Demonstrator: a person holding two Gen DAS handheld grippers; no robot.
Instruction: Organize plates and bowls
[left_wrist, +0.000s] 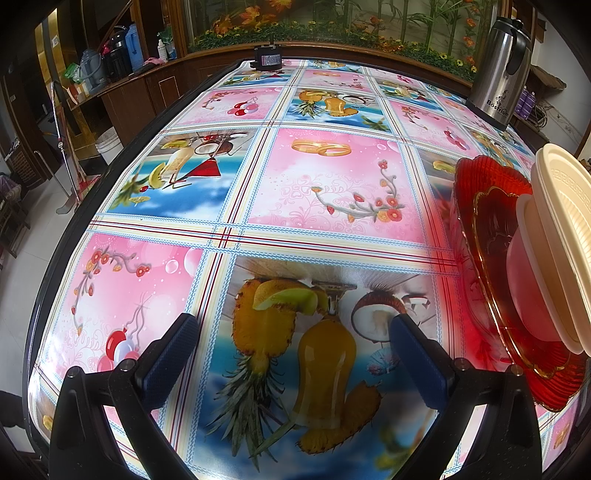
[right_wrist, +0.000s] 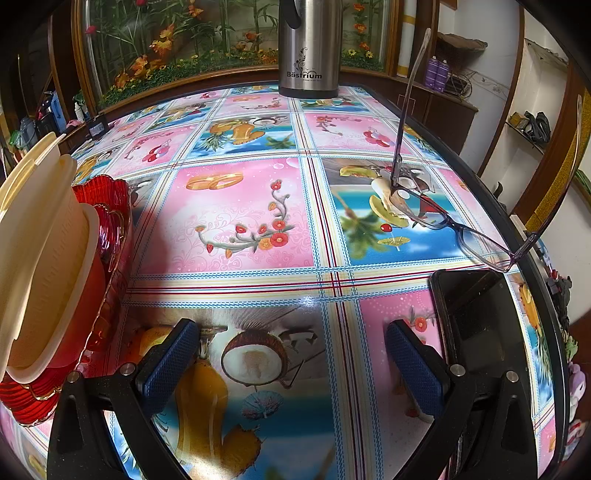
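A red glass plate (left_wrist: 491, 236) with a gold rim lies on the table at the right of the left wrist view. A cream bowl (left_wrist: 561, 236) stands in it. The same plate (right_wrist: 114, 229) and bowl (right_wrist: 40, 258) show at the left of the right wrist view. My left gripper (left_wrist: 291, 332) is open and empty above the tablecloth, left of the plate. My right gripper (right_wrist: 291, 338) is open and empty, right of the plate.
A steel thermos (right_wrist: 310, 48) stands at the far side of the table (right_wrist: 236, 221); it also shows in the left wrist view (left_wrist: 498, 70). Eyeglasses (right_wrist: 454, 221) and a black phone (right_wrist: 480, 325) lie near the right edge. A small black device (left_wrist: 267, 57) sits at the far edge.
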